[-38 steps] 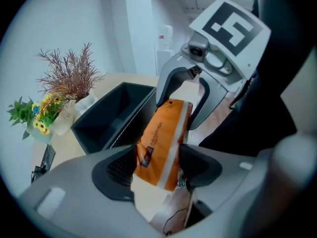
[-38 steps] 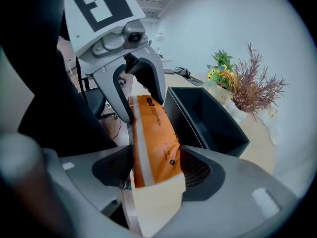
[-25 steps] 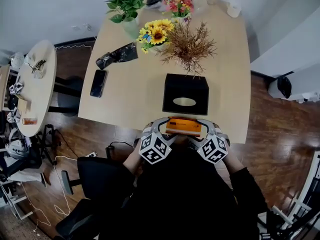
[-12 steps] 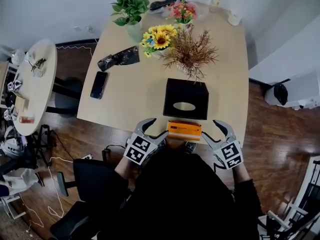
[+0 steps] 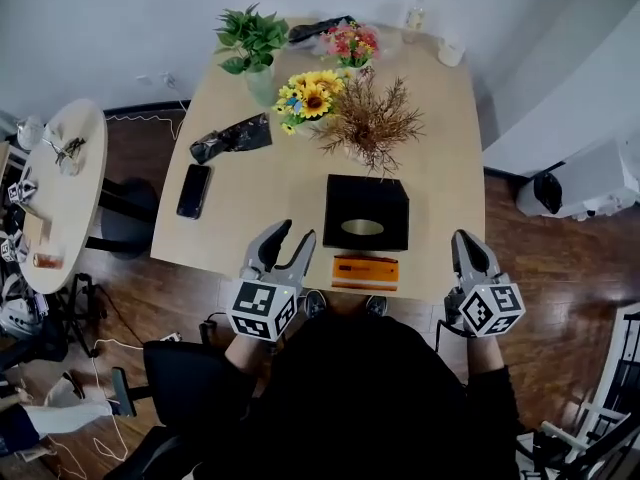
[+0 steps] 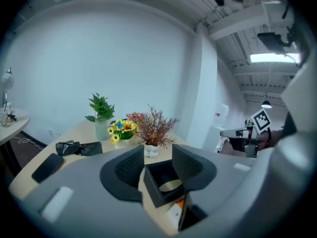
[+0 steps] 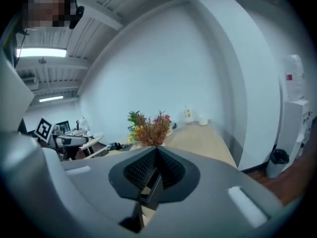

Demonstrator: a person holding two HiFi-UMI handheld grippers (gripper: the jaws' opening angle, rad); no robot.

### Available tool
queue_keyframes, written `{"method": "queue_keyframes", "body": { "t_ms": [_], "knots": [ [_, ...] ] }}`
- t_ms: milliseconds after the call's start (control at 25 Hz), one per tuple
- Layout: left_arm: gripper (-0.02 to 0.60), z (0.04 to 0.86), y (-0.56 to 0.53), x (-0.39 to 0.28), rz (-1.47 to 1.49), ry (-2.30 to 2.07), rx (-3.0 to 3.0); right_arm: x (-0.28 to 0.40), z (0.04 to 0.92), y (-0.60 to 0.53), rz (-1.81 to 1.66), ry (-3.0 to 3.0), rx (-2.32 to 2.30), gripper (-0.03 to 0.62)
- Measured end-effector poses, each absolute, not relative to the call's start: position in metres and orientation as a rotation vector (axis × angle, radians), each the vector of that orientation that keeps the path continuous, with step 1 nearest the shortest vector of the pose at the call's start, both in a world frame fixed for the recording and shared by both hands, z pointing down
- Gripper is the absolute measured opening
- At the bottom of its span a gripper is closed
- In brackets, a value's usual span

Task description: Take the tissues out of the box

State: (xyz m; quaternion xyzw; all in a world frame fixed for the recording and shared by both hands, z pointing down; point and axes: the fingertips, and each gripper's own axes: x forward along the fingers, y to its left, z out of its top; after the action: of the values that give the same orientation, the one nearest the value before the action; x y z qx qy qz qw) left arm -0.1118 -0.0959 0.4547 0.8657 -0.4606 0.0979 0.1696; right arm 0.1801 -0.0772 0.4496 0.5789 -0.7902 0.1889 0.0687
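Note:
The black tissue box (image 5: pixel 366 208) stands near the table's front edge, its oval slot (image 5: pixel 362 228) facing up. No tissue sticks out of it. An orange pack (image 5: pixel 365 271) lies just in front of the box. My left gripper (image 5: pixel 289 240) hovers left of the pack over the table edge. Its jaws are closing with nothing between them. In the left gripper view the box (image 6: pixel 154 188) shows beyond the gap of that gripper (image 6: pixel 157 152). My right gripper (image 5: pixel 466 242) is off the table's right front corner, shut and empty, as the right gripper view (image 7: pixel 157 150) also shows.
Behind the box stand a dried red-brown plant (image 5: pixel 372 120), sunflowers (image 5: pixel 310 93), a green plant (image 5: pixel 250 33) and pink flowers (image 5: pixel 350 40). A phone (image 5: pixel 193 190) and a black bag (image 5: pixel 235 136) lie at the left. A round side table (image 5: pixel 55 193) stands further left.
Both grippers have left the orange pack and spread apart to either side. The right jaws have gone from open to shut, and the left jaws have narrowed.

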Motion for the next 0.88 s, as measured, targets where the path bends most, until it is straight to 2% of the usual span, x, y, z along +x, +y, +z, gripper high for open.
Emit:
{"method": "queue_keyframes", "body": {
  "t_ms": [200,320,440,720,880],
  "knots": [
    [0.132,0.42,-0.102,-0.114,0.168,-1.332,2.528,0.171,0.398,-0.077,0.444,-2.43,1.815,0.002],
    [0.126,0.394,-0.105,-0.118,0.115,-1.376,2.591,0.168,0.373,-0.078,0.245,-2.364,1.852,0.001],
    [0.095,0.379,-0.105,-0.119,0.1,-1.437,2.652,0.162,0.357,-0.079,0.072,-2.313,1.868,0.0],
    [0.086,0.38,-0.093,-0.108,0.123,-1.444,2.723,0.156,0.35,-0.078,-0.017,-2.329,1.916,0.0],
    [0.086,0.391,-0.089,-0.102,0.147,-1.432,2.682,0.158,0.355,-0.078,0.052,-2.389,1.926,0.0]
  ]
}}
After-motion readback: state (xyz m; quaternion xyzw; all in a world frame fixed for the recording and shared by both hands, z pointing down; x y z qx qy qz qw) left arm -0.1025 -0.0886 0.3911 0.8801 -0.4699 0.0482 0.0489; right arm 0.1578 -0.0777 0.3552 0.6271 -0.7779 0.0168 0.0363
